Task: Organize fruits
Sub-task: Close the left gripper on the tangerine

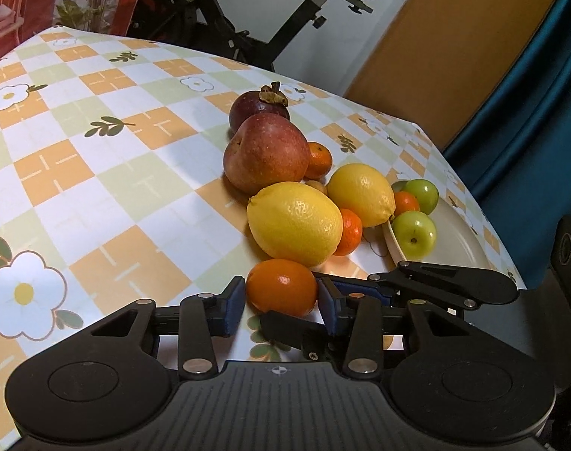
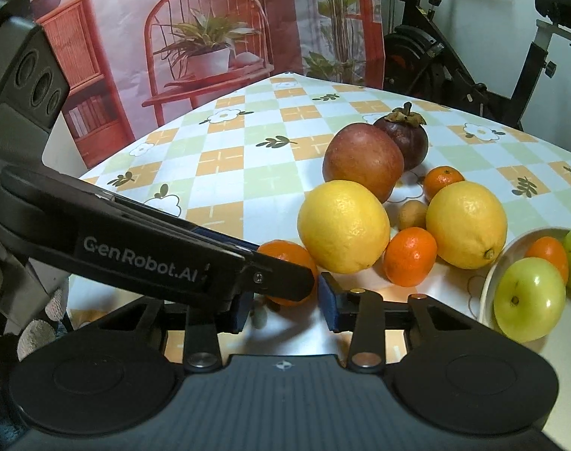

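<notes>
Fruit lies in a pile on the checkered tablecloth (image 1: pixel 97 195). My left gripper (image 1: pixel 281 302) has its blue pads on both sides of an orange mandarin (image 1: pixel 281 287), which rests on the table; it also shows in the right wrist view (image 2: pixel 285 259). My right gripper (image 2: pixel 285 304) is open and empty, just behind the left gripper's finger (image 2: pixel 278 280) that crosses in front of it. Two lemons (image 1: pixel 295 223) (image 1: pixel 360 193), a red apple (image 1: pixel 266 152), a mangosteen (image 1: pixel 259 107) and small mandarins (image 1: pixel 347 231) lie beyond. A white plate (image 1: pixel 458 240) holds green apples (image 1: pixel 414 233) and a mandarin (image 1: pixel 405 203).
An exercise bike (image 1: pixel 248 18) stands behind the table. A teal curtain (image 1: pixel 529 94) hangs at the right. The table's right edge (image 1: pixel 507 248) runs close past the plate. A printed backdrop (image 2: pixel 172 37) hangs behind the table's far corner.
</notes>
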